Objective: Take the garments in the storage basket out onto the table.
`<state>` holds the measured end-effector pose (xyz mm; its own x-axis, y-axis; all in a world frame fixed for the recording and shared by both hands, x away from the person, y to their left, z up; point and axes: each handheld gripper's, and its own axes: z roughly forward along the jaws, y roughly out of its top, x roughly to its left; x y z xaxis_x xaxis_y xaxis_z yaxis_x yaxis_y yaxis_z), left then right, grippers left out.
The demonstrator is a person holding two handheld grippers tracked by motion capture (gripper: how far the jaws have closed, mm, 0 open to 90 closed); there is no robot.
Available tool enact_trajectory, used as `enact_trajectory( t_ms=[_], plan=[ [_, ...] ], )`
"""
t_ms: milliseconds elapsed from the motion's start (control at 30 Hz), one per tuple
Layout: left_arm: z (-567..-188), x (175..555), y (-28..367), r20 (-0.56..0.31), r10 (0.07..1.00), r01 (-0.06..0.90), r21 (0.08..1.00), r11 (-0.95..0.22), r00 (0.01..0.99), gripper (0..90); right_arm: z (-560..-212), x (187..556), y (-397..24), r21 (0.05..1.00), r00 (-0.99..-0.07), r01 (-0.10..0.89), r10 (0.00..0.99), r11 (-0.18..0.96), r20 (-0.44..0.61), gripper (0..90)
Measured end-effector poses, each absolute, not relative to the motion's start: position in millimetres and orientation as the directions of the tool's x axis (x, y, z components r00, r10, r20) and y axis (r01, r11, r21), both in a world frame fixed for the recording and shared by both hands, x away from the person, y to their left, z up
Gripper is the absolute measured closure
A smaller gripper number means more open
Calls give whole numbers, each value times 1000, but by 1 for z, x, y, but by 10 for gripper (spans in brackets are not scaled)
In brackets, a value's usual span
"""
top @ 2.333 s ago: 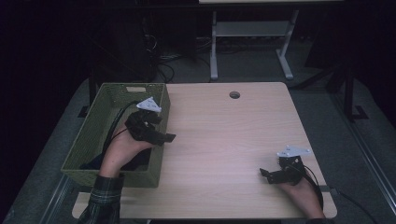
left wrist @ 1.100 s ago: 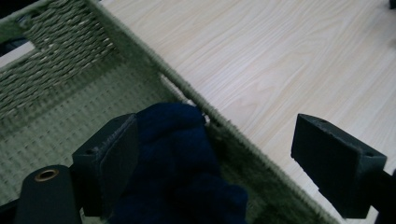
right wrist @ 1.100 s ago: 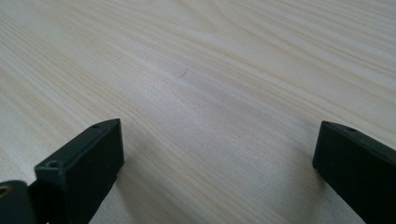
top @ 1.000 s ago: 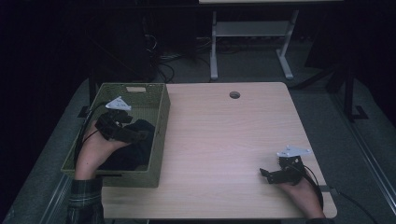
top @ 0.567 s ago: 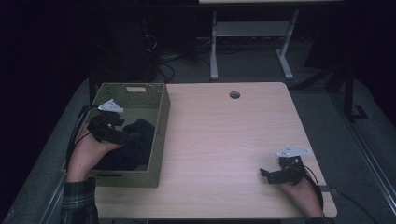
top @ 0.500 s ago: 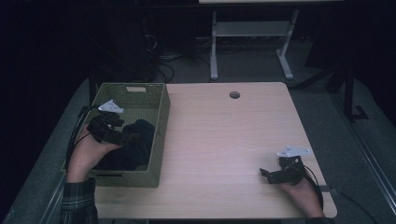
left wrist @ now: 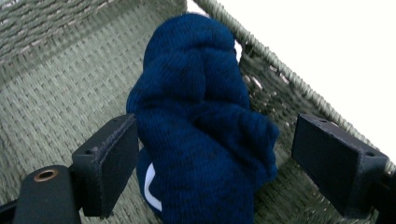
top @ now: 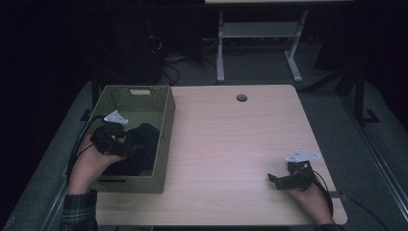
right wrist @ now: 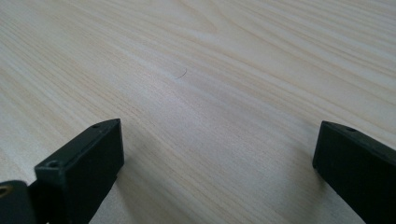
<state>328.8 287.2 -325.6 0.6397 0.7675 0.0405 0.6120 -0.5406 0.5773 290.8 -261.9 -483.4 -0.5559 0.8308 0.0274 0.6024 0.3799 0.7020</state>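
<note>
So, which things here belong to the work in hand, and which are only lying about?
In the work:
- left gripper, open around the garment
- dark blue knitted garment
- green woven basket holding it

Lying about:
- right gripper, open, resting on the wooden table
- white stand behind the table

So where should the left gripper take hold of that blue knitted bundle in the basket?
Grip the blue knitted bundle across its bulging middle, coming from above. It lies bunched lengthwise between the left gripper's open jaws, near the basket wall, so closing there probably gathers most folds.

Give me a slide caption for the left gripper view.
Open left tongs straddle a bundled navy knitted garment inside a green woven basket.
</note>
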Motion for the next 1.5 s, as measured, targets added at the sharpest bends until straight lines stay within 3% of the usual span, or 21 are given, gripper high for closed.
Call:
enact_trajectory(
  t_ms=[1033,1233,1333,1400,1433,1500],
  plan=[
    [-367,339,283,-6,769,690,446,-570,640,160,-483,291,-262,702,-557,602,830,380,27,15],
    [-368,339,284,-16,752,681,438,-587,659,282,-483,291,-262,702,-557,602,830,380,27,15],
    [-367,339,285,-14,743,674,433,-599,669,386,-483,291,-262,702,-556,603,831,379,28,15],
    [-368,339,286,-16,741,671,437,-599,672,395,-483,291,-262,702,-556,603,831,379,29,15],
    [-368,340,287,-22,741,674,435,-597,671,458,-483,291,-262,702,-556,603,831,380,28,15],
    [-368,340,288,-25,739,673,435,-598,673,471,-483,291,-262,702,-556,603,831,379,28,15]
  ],
)
